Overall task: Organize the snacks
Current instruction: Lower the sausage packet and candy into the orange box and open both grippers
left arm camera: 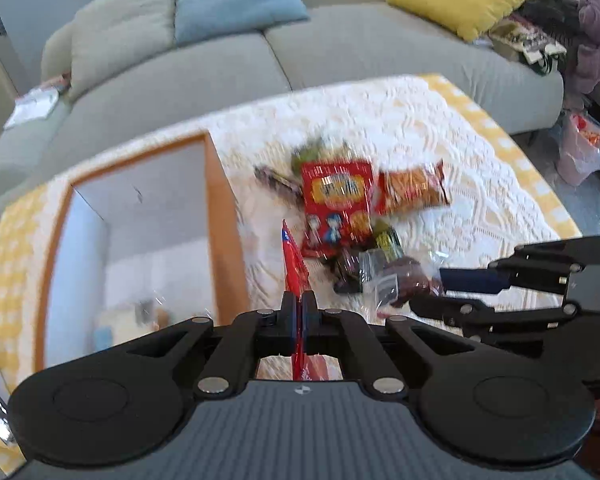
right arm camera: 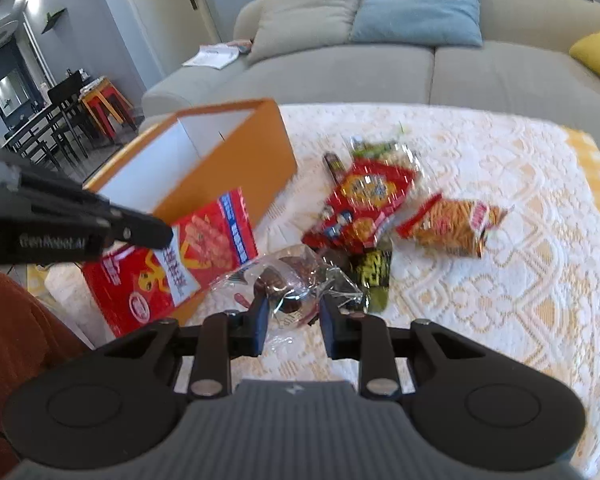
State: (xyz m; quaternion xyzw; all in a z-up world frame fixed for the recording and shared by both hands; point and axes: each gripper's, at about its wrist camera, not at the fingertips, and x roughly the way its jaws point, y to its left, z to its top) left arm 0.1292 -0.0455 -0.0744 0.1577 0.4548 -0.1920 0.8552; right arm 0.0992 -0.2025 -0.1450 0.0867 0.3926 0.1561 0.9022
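Note:
My left gripper is shut on a flat red snack packet, held edge-on beside the orange box; the packet's printed face shows in the right wrist view. My right gripper is open, its fingers either side of a clear bag of dark brown snacks, also seen in the left wrist view. A pile lies beyond: a red cartoon biscuit bag, an orange stick-snack bag, a green bag and a black-yellow packet.
The box is open, white inside, and stands at the table's left on a white lace cloth with yellow edging. A grey sofa with cushions runs behind the table. A plastic bag sits on the floor at right.

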